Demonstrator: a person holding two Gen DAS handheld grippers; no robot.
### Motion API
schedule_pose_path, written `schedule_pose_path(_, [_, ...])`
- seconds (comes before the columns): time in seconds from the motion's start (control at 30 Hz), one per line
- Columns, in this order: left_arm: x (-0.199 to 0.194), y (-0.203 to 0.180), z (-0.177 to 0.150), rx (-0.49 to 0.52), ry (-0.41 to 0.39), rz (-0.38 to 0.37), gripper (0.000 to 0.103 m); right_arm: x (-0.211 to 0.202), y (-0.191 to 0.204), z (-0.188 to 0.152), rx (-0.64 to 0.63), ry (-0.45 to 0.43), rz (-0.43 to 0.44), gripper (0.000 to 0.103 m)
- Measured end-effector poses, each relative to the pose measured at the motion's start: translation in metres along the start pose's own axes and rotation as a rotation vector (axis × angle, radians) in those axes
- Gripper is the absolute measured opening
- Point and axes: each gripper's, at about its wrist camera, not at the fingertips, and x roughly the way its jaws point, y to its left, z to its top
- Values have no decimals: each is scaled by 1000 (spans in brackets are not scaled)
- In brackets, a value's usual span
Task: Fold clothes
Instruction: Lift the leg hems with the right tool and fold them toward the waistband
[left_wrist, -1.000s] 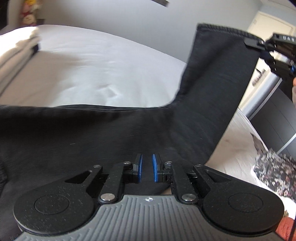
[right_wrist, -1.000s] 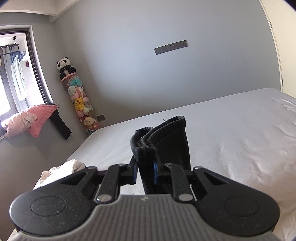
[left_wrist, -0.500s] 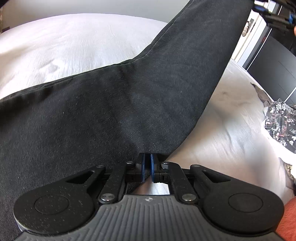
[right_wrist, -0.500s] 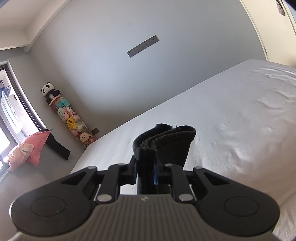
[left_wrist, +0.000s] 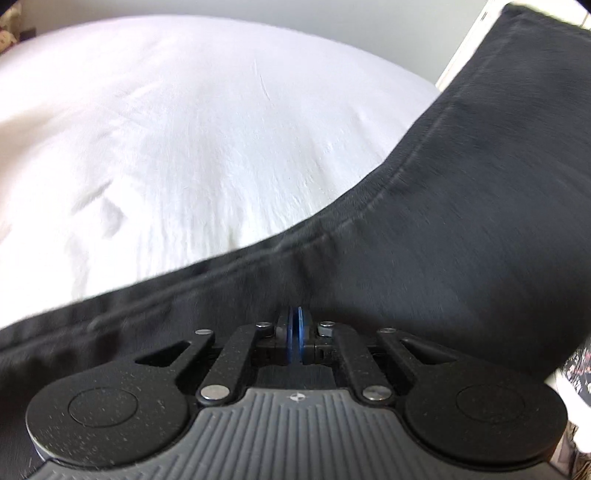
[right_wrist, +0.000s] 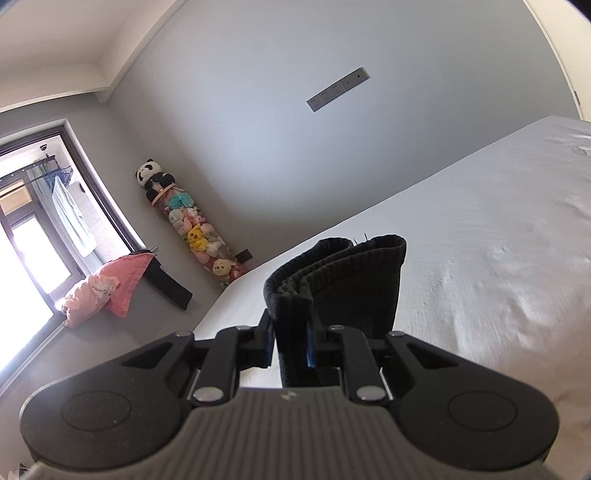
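Note:
A black sweatshirt lies partly on the white bed, its sleeve rising to the upper right in the left wrist view. My left gripper is shut, its blue pads together at the garment's near edge; whether cloth is pinched between them is hidden. My right gripper is shut on the sleeve's ribbed black cuff, which stands up between the fingers above the bed.
A floral patterned garment lies at the right edge of the bed. Beyond the bed stand a grey wall, a tube of plush toys topped by a panda, a pink bag and a window at the left.
My left gripper has closed from open to shut and moved in over the sweatshirt. My right gripper has kept hold of the cuff while tilting upward and rolling.

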Motion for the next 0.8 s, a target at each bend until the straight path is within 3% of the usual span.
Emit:
schedule_pose_path(0.23, [28, 3, 19, -16, 72, 20, 1, 14, 19, -5, -66, 61, 55, 19])
schedule_pose_path(0.43, [24, 17, 16, -97, 48, -19, 1, 23, 38, -13, -88, 84, 81, 19])
schedule_pose_path(0.57, [-14, 26, -3, -114, -29, 7, 1, 28, 56, -21, -111, 98, 94, 19])
schedule_pose_path(0.8, [-107, 72, -55, -218, -147, 154, 1, 36, 91, -40, -148, 127, 124, 19])
